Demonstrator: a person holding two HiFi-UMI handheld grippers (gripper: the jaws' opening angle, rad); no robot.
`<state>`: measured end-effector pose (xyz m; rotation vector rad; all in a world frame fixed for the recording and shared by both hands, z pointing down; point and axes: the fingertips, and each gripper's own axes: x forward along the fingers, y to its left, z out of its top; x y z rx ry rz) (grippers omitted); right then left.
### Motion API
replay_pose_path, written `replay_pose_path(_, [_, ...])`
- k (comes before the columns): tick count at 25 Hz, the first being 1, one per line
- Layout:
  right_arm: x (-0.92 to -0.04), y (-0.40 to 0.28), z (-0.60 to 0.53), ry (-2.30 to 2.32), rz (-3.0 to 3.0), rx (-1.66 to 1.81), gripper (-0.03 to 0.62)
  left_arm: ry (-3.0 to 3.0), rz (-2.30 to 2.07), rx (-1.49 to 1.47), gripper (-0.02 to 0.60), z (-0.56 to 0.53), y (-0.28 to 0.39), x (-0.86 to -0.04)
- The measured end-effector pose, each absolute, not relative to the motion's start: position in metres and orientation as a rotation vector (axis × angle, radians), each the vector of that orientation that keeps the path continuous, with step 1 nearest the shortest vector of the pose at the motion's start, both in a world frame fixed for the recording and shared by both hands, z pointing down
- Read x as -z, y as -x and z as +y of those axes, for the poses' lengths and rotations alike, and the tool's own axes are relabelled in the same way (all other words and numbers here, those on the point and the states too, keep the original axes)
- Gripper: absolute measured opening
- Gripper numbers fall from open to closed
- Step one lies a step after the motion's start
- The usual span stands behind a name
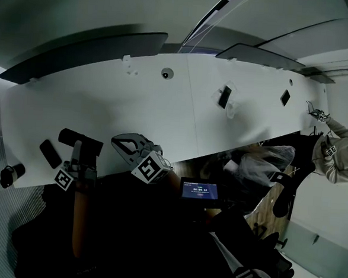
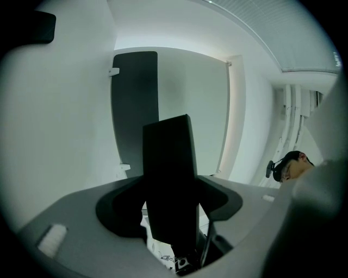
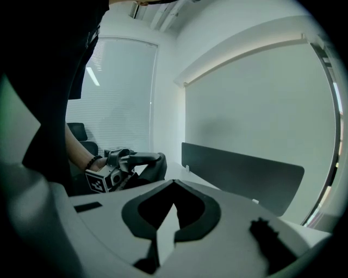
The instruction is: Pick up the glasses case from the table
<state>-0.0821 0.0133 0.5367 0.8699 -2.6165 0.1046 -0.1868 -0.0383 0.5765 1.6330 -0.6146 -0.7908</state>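
In the head view the glasses case [image 1: 80, 139], a black oblong, is clamped crosswise in my left gripper [image 1: 80, 152] just above the near left part of the white table [image 1: 105, 107]. The left gripper view shows the case [image 2: 168, 179] standing as a dark slab between the jaws of the left gripper [image 2: 173, 220], whose pads press on both sides of it. My right gripper [image 1: 118, 143] hovers just to the right with its tips together and nothing in them. Its own view shows only a thin sliver between the right gripper's [image 3: 173, 191] jaws, with the left gripper [image 3: 130, 163] and case [image 3: 154, 165] beyond.
A flat black thing [image 1: 50, 153] lies on the table left of the case, and a dark object [image 1: 11, 174] sits at the left edge. Farther off are a small stand [image 1: 224, 97], a round piece [image 1: 166, 74] and dark partitions [image 1: 85, 55]. A timer screen [image 1: 200, 191] glows below, and a person [image 1: 333, 155] is at the right.
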Motion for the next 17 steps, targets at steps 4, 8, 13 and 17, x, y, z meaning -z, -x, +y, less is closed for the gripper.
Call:
replay_pose_path(4, [-0.536,0.08,0.013,-0.878,-2.634,-0.102,0.006,-1.624,-0.639,0.748,0.295,-0.039,0.184,-0.583])
replay_pose_path(8, [-0.534,0.078,0.012,-0.882,-2.634,-0.087,0.007,-1.626,-0.666,0.705,0.295,-0.039,0.185,-0.59])
replay_pose_path(13, [-0.537,0.075,0.013,-0.891,-2.631,-0.119,0.006,-1.624,-0.698,0.645,0.295,-0.042,0.185,-0.597])
replay_pose_path(17, [-0.535,0.071,0.012,-0.898,-2.635,-0.112,0.006,-1.623,-0.739,0.564,0.295,-0.043,0.183,-0.609])
